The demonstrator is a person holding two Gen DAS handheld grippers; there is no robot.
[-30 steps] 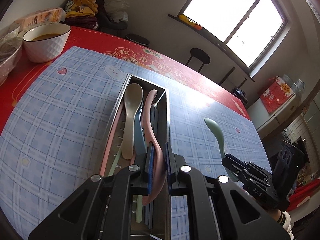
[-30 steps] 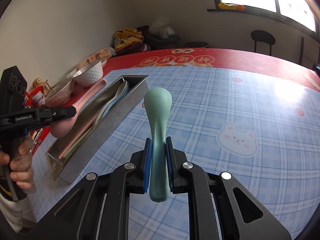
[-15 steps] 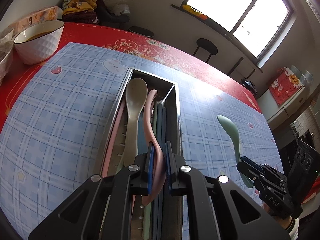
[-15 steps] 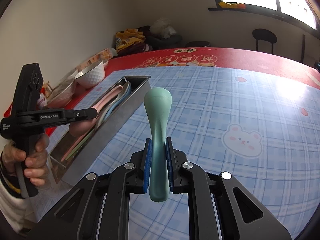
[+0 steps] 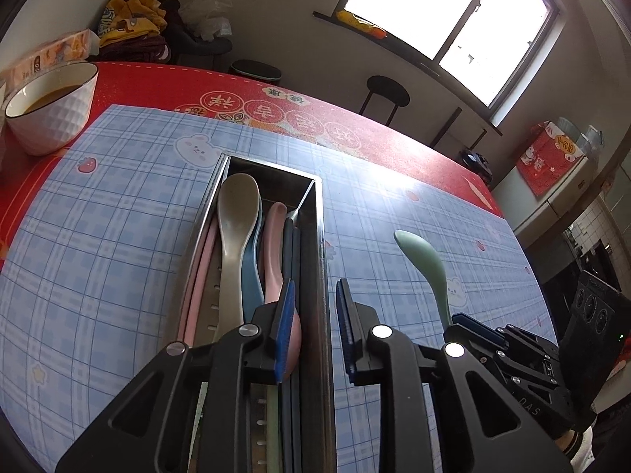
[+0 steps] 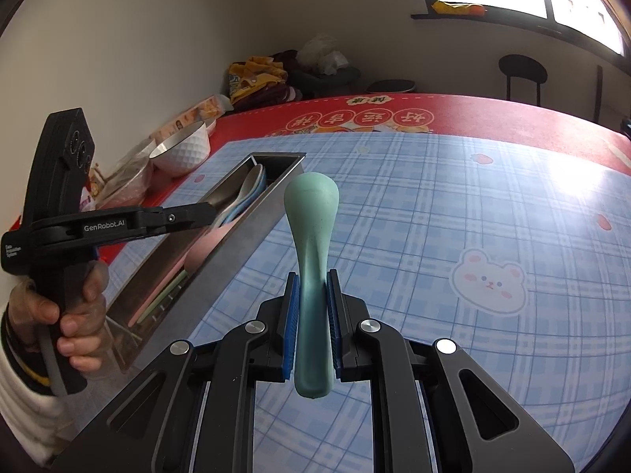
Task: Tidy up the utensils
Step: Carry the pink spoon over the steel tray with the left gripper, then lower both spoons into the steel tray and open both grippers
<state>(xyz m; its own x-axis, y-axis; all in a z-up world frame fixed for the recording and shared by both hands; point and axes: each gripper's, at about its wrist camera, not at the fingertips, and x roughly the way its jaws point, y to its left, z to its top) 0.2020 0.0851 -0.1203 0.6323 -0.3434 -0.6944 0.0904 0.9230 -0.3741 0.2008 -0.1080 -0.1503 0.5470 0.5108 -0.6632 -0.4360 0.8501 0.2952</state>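
The left gripper [image 5: 313,325] is hovering over the steel utensil tray [image 5: 320,260], its jaws just opening off the pink spoon [image 5: 276,252], which is lying inside among other spoons. The right gripper [image 6: 312,315] is pinching the green spoon [image 6: 311,244] above the blue-checked tabletop [image 6: 453,213].

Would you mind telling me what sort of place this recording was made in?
Most likely a home dining area: a table under a printed red and blue plaid cover, a white bowl of soup, and a metal utensil tray holding spoons.
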